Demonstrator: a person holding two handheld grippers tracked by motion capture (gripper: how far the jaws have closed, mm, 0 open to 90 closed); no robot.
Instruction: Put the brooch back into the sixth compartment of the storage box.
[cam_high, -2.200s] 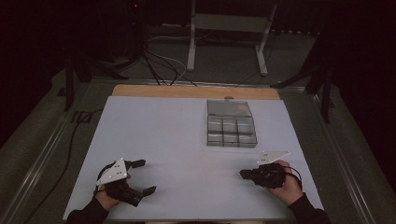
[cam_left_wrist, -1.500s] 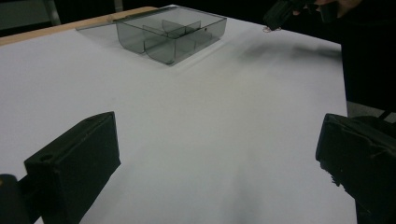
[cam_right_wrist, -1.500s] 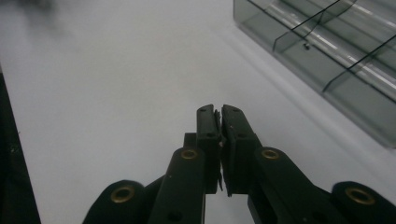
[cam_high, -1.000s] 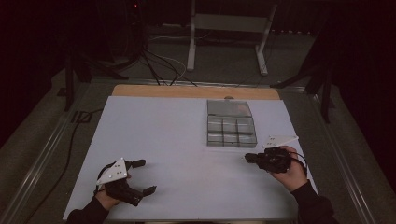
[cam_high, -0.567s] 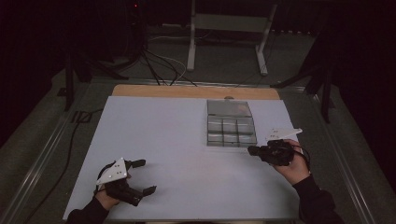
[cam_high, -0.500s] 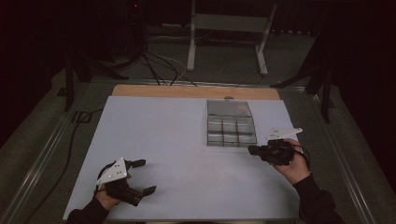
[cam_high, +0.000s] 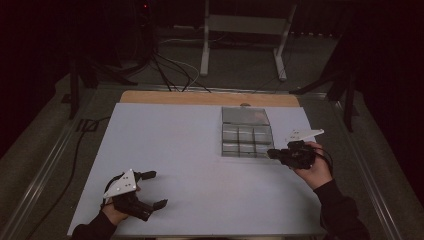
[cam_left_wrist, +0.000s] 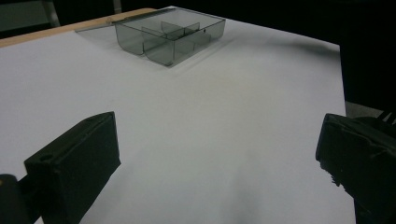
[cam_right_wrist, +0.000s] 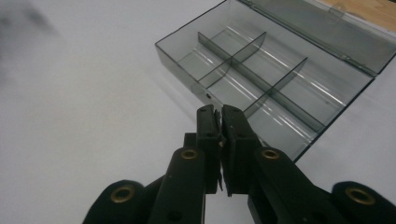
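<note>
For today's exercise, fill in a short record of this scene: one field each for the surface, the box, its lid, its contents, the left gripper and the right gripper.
surface: white table top with a wooden strip along the far edge
box: clear grey compartment box, divided into six cells, at the right far part of the table
lid: open, lying flat behind the box
contents: every cell looks empty
left gripper: left gripper near the front left edge, jaws wide open, nothing between them
right gripper: right gripper with jaws shut and empty, tips right by the box's near edge

Black tongs (cam_right_wrist: 219, 121) with brass-ringed screw holes, grey three-cornered plate, dark sleeves.
</note>
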